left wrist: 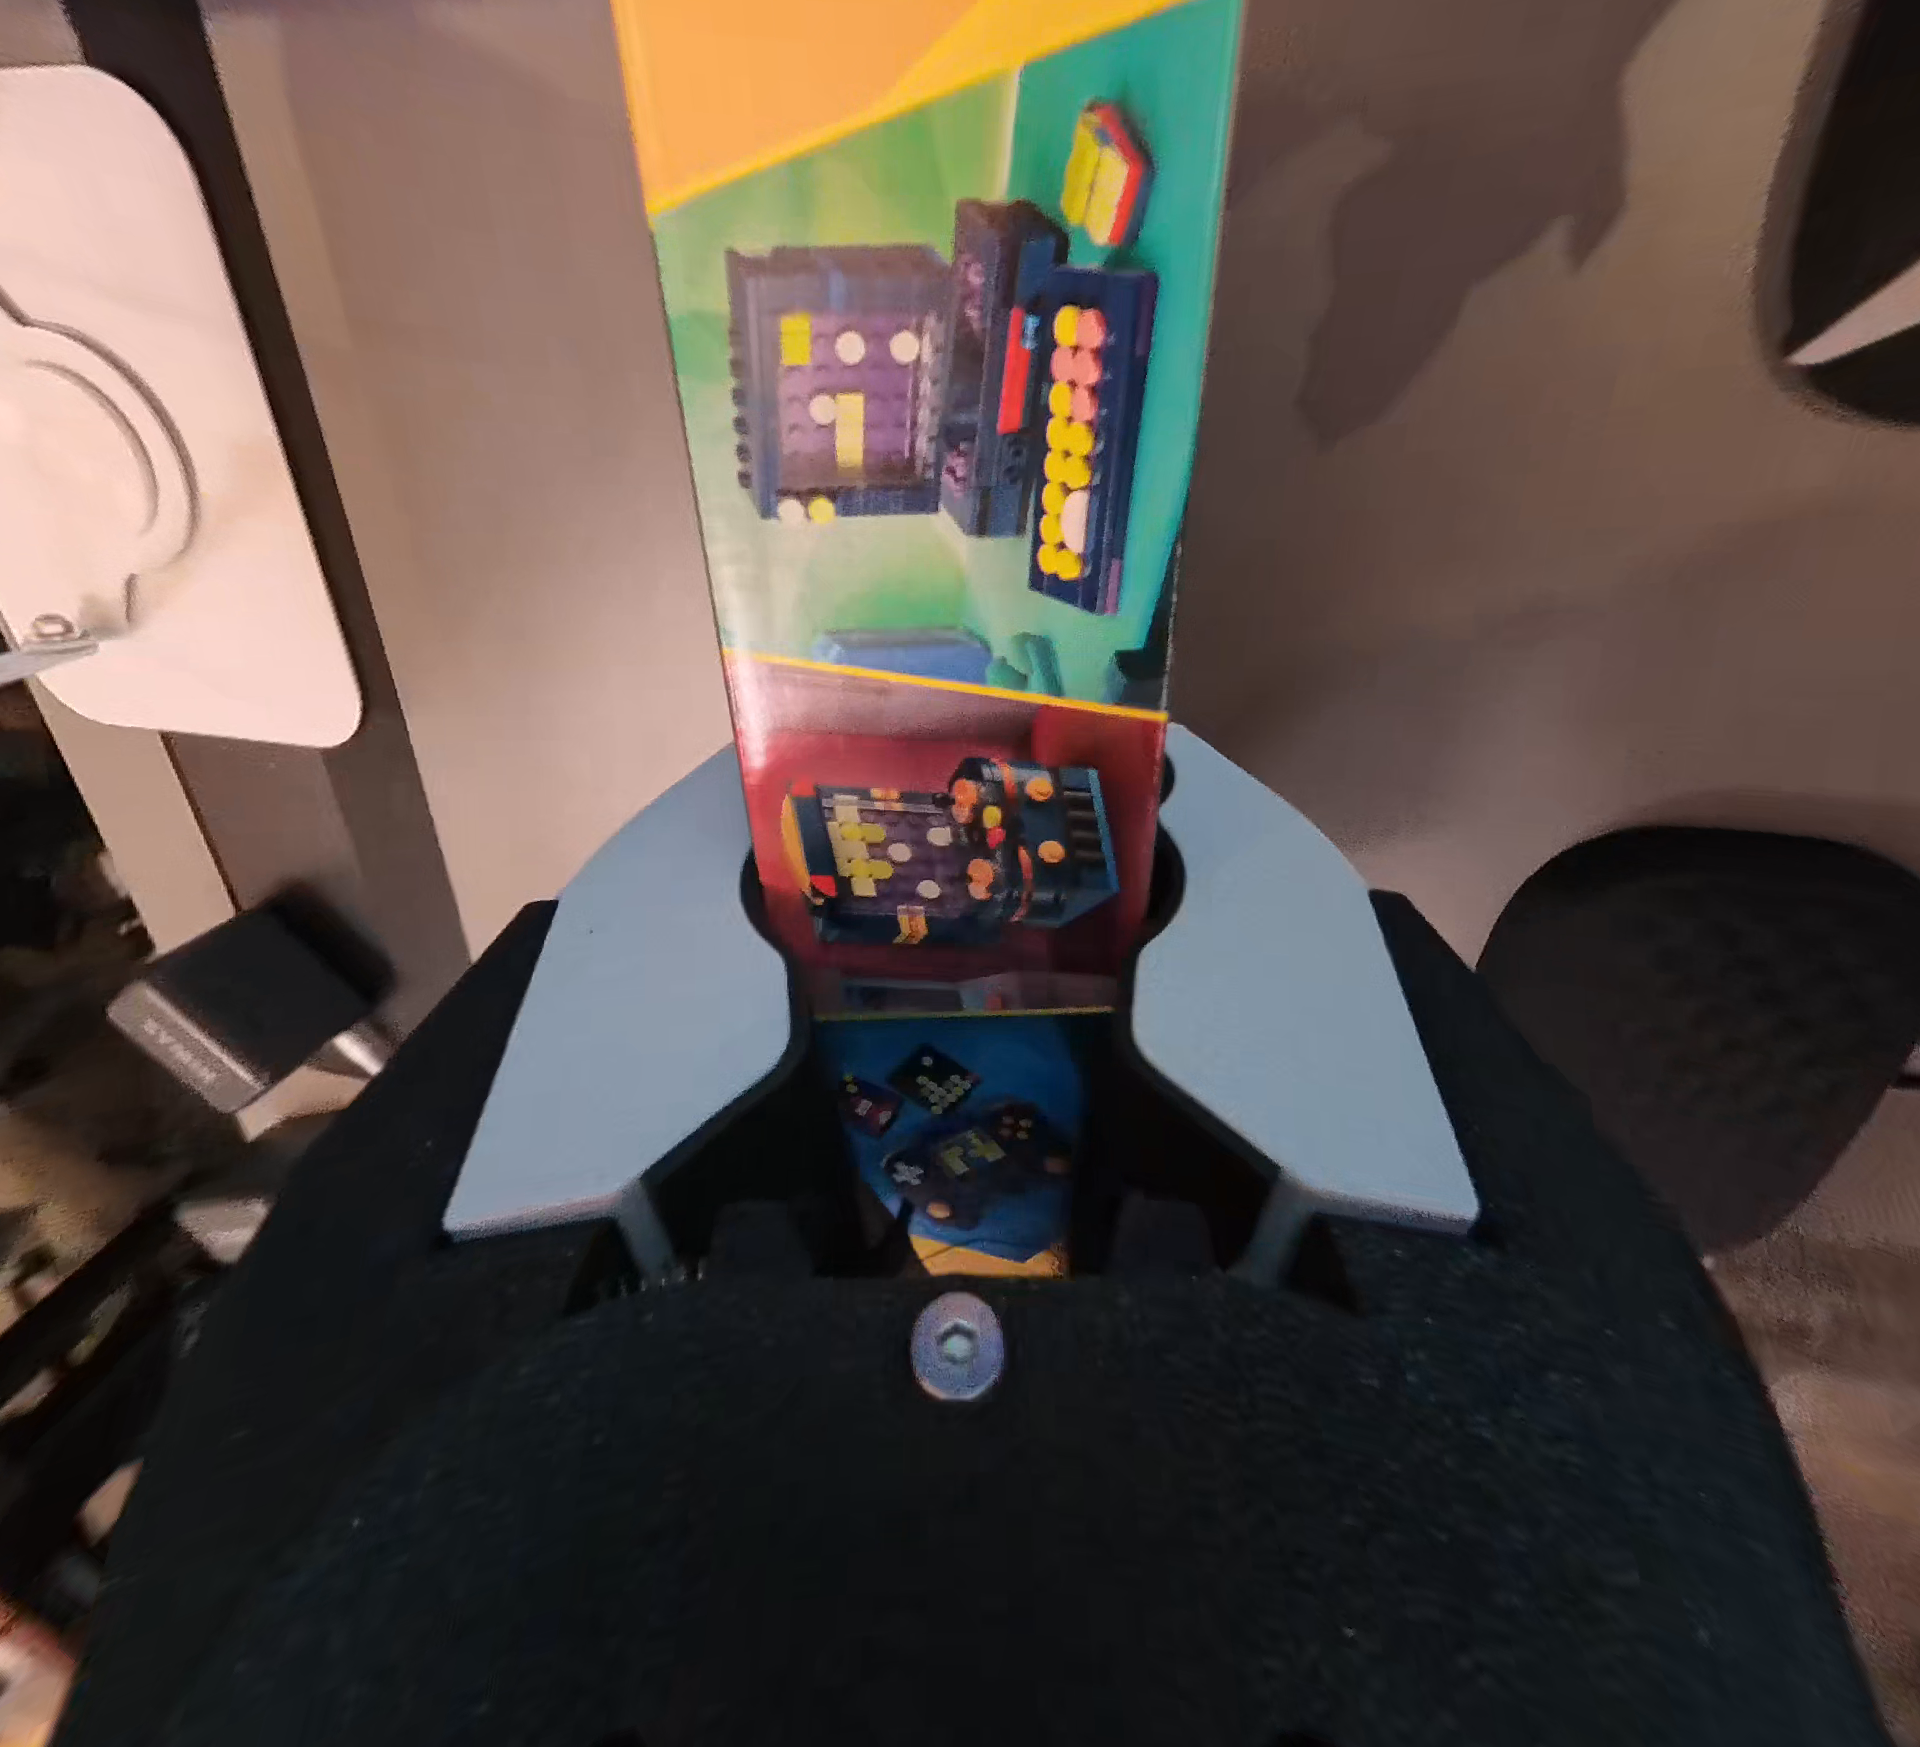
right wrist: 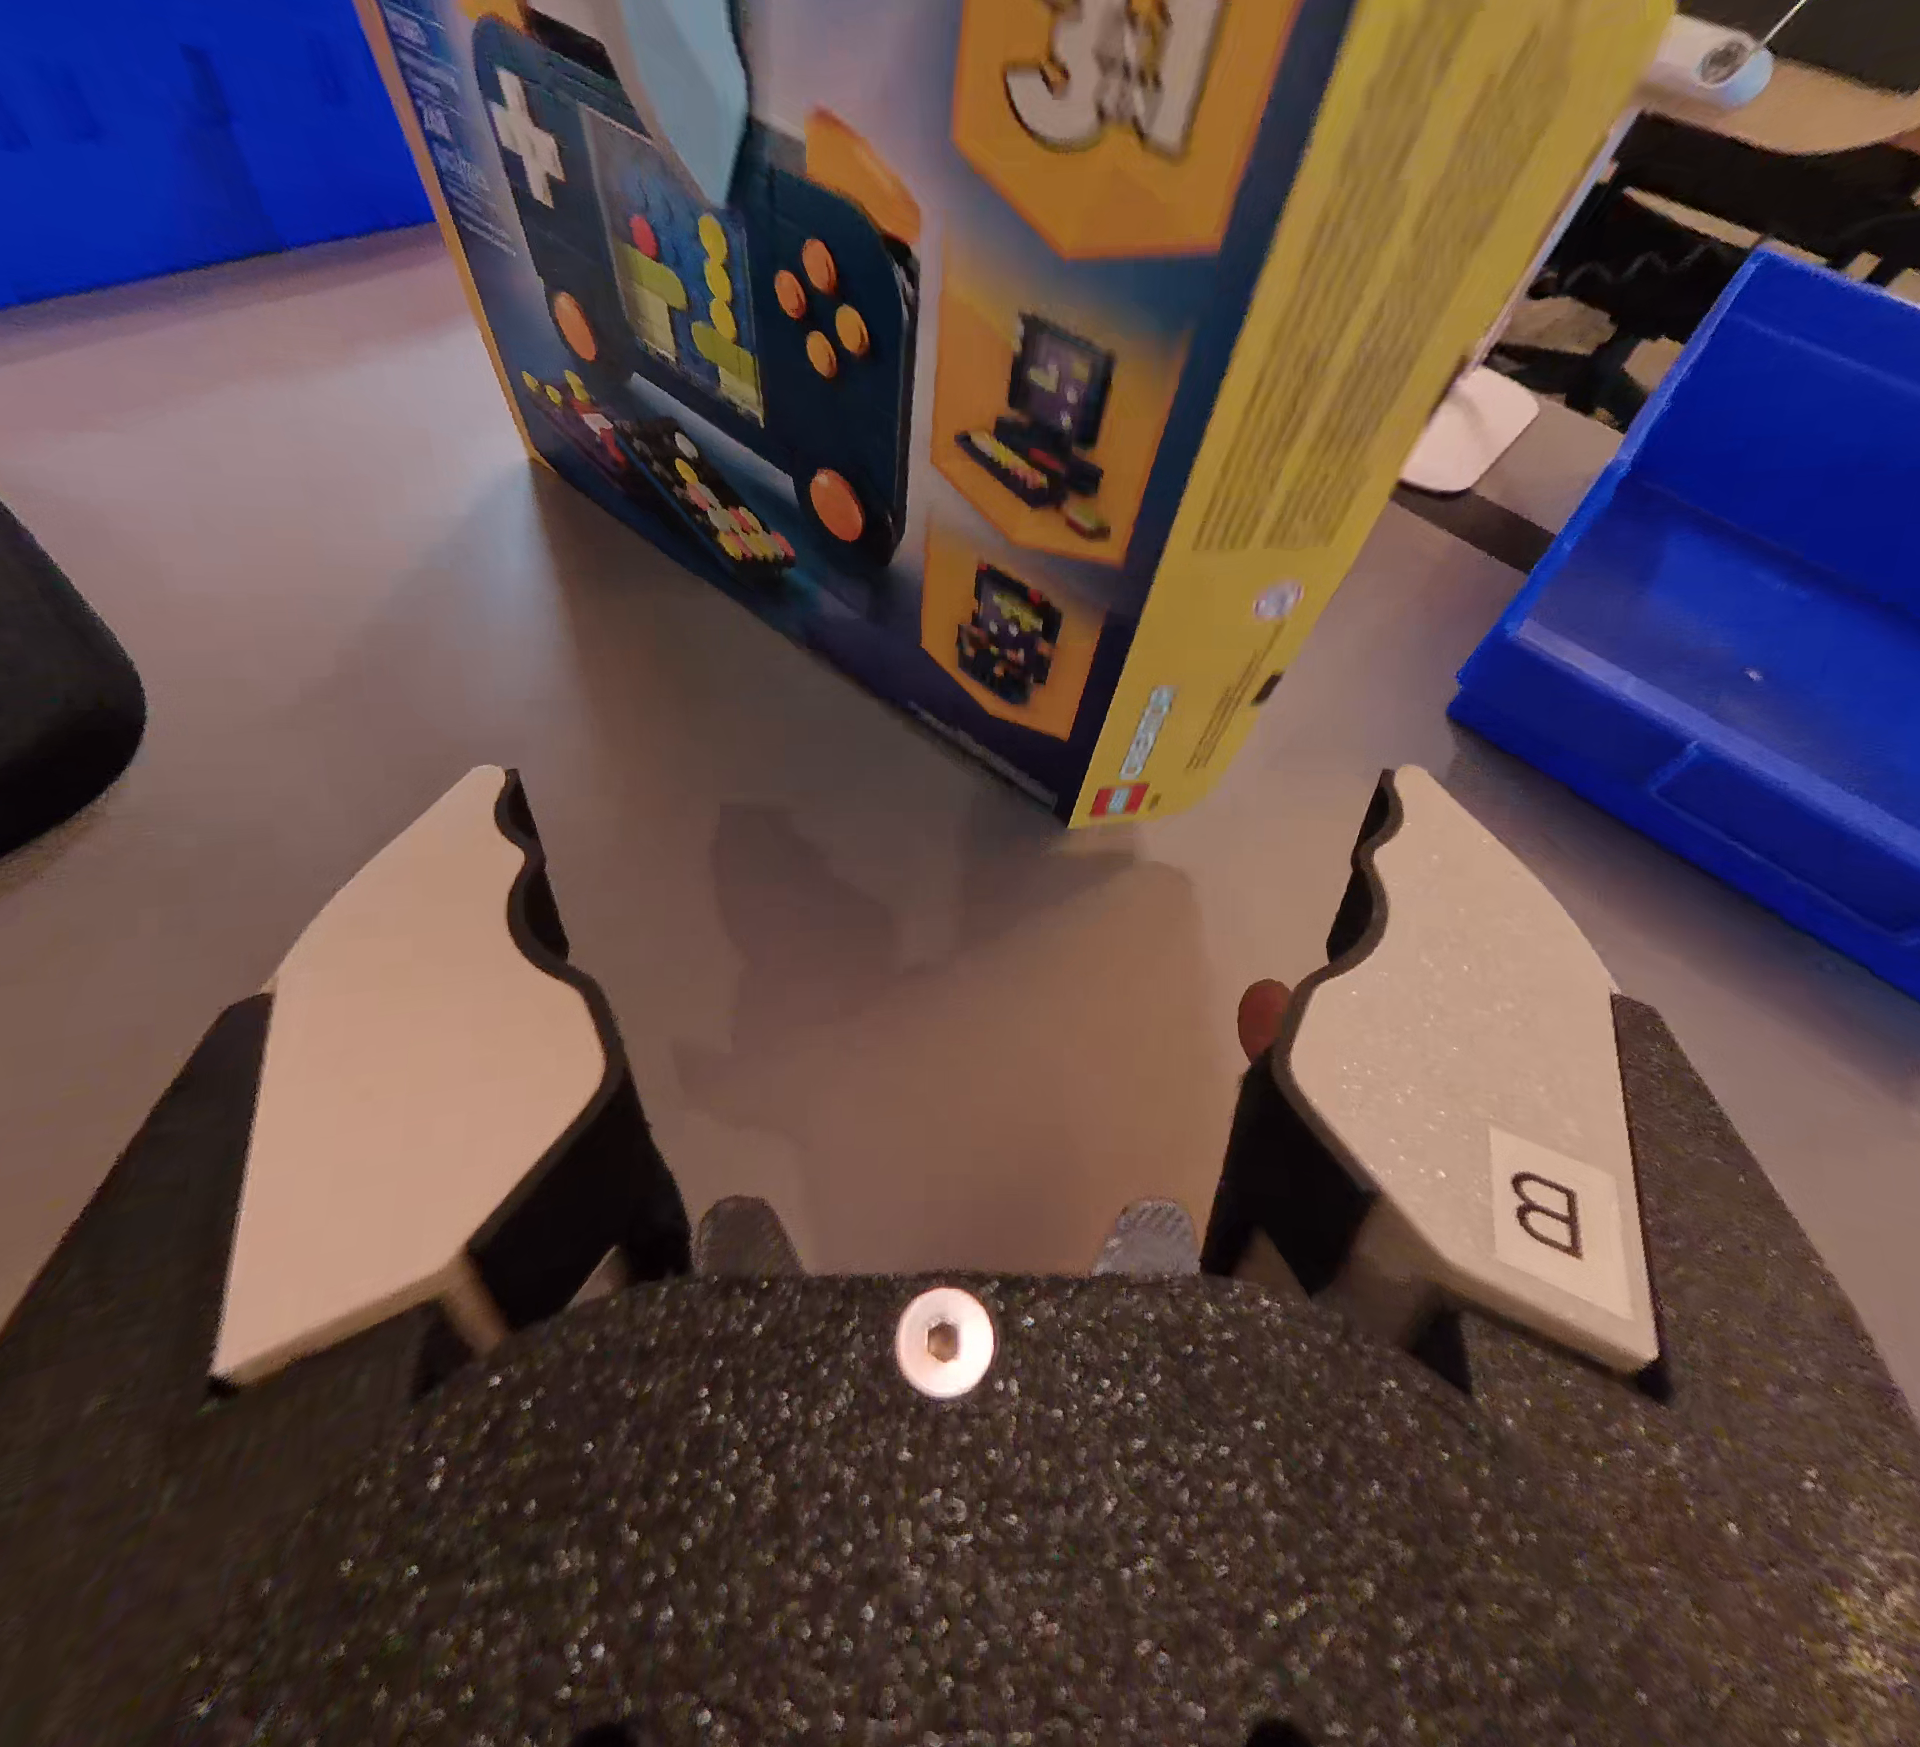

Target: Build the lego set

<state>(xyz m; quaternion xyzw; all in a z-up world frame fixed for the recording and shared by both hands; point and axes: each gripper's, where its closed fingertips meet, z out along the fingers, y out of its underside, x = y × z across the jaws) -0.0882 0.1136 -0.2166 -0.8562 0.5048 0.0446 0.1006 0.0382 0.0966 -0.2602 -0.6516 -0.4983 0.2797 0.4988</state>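
Left tongs (left wrist: 961, 850) clamp toy box (left wrist: 935, 347); right tongs (right wrist: 945, 876) gape just short of it.

box (right wrist: 1039, 263): glossy printed cardboard;
table (right wrist: 312, 658): smooth grey, faint sheen;
bin (right wrist: 1714, 575), 3 o'clock: glossy blue plastic

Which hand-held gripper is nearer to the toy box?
Left. The left hand-held gripper has the toy box between its fingers, closed on it. The right hand-held gripper is open, short of the box's corner.

A blue bin (right wrist: 1714, 575) sits on the grey table (right wrist: 312, 554), near a black rounded object (right wrist: 52, 689).
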